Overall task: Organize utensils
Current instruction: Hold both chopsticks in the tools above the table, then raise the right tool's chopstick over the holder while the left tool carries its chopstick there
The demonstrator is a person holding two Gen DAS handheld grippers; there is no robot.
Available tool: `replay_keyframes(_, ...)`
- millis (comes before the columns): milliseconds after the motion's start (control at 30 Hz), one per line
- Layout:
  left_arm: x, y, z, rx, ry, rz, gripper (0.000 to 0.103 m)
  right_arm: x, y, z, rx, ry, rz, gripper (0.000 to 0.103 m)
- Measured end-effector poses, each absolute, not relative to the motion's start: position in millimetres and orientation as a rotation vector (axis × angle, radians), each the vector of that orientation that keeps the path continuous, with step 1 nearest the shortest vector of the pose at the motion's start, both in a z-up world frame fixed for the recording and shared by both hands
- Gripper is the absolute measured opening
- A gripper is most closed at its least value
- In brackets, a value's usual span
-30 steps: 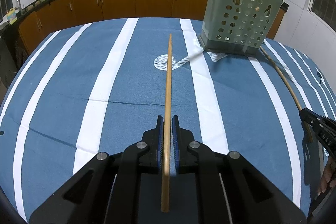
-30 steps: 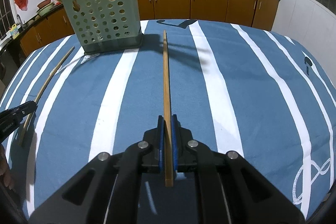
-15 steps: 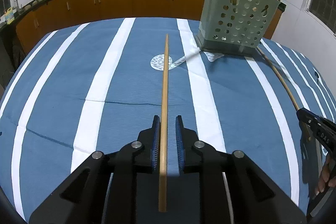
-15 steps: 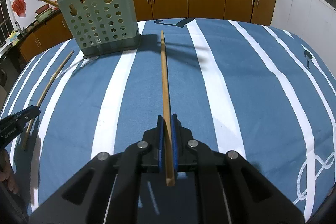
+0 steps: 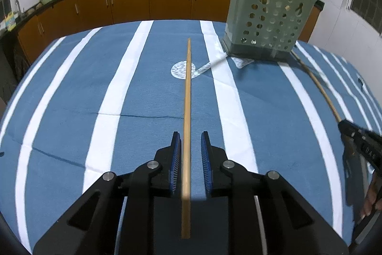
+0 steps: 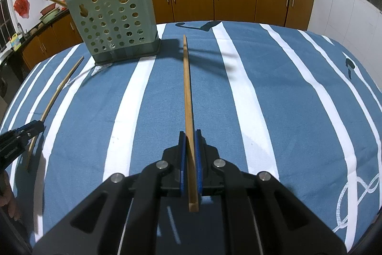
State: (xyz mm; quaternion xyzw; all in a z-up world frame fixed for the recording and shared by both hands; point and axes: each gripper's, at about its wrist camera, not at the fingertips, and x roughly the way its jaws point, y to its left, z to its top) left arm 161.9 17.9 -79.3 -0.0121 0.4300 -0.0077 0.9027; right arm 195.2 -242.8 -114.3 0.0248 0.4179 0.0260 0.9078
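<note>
While the left gripper stands with its jaws spread and a chopstick lying loose between them on the striped cloth, the right gripper pinches a second chopstick tight, and I judge the loose one may roll or slide away if the pads brush it. Farther off stands the green holder with several sticks already in it. Only the right view shows the pinch; the left view shows that gripper only at the picture's edge.
</note>
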Motion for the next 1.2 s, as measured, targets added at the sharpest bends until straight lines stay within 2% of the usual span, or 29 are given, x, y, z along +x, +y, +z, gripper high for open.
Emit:
replay_keyframes(333,156.4,27.4,-79.1,-0.036,0.887,-0.014,0.019,194.4,-240.9,-114.6,0.039,0.863,0.050,0.009)
replay_keyframes(467,156.8,27.8,-79.2,-0.021,0.889,-0.012,0.008,194.3,-241.4,-114.5,0.046,0.861,0.054,0.008)
replay_keyframes(600,155.5,27.9,-76.0,-0.002,0.888,-0.028,0.007,190.9,-246.3,-110.3,0.073,0.854,0.059,0.008)
replay_keyframes(1000,145.4,37.4,6.3,-0.067,0.656,-0.068,0.007,170.0,-267.5,-18.8,0.121,0.585,0.049,0.008)
replay_keyframes(1200,151.0,43.4,34.7,-0.106,0.581,-0.064,0.007,166.3,-269.7,10.1,0.119,0.502,0.048,0.008)
